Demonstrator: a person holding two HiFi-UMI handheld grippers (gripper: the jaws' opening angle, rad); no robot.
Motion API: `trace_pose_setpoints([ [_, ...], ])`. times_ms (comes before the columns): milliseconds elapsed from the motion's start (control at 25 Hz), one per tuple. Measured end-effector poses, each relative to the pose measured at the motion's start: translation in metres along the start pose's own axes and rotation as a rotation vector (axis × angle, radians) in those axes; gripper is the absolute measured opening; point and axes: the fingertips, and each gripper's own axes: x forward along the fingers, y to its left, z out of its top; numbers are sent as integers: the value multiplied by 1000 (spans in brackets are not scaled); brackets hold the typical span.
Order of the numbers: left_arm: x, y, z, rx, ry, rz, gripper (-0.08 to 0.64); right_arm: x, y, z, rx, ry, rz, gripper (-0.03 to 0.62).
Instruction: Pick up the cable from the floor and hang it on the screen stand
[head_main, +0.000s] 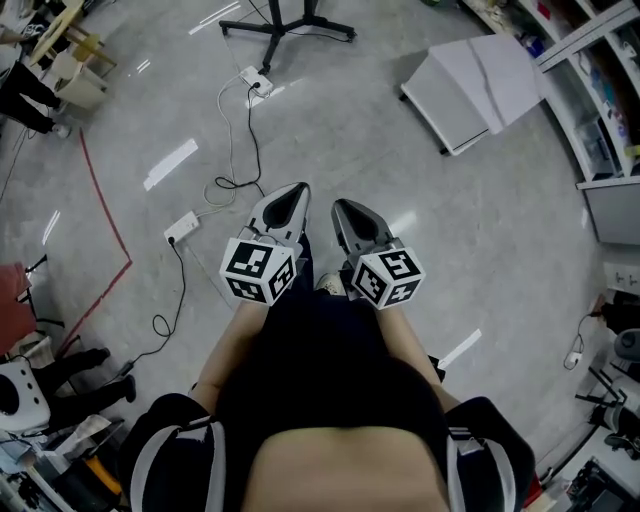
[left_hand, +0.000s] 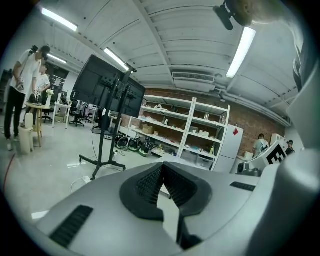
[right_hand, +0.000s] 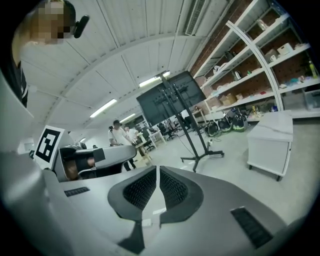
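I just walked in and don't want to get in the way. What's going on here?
A person is standing with a two-jaw gripper in each hand, both held out in front. The left gripper and the right gripper are both shut, with nothing between their jaws. The cable lies loose on the floor ahead of them, near a power strip. The screen stand is further on. Nothing has been picked up yet.
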Motion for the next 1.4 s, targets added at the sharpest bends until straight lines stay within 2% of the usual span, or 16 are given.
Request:
trace_pose_setpoints([
  [240,49,60,41,19,0,-19,8,73,-7,51,-95,-17,-8,26],
  [520,105,114,72,43,42,-41,8,134,-40,96,-54,-36,-79,26],
  [840,146,169,96,47,67,-63,8,188,-67,120,-20,-24,-139,26],
  [1040,162,197,105,47,67,-94,8,219,-72,129,-13,-36,-155,26],
  [1400,173,240,108,27,75,-104,8,263,-73,136,-12,-47,-179,26],
])
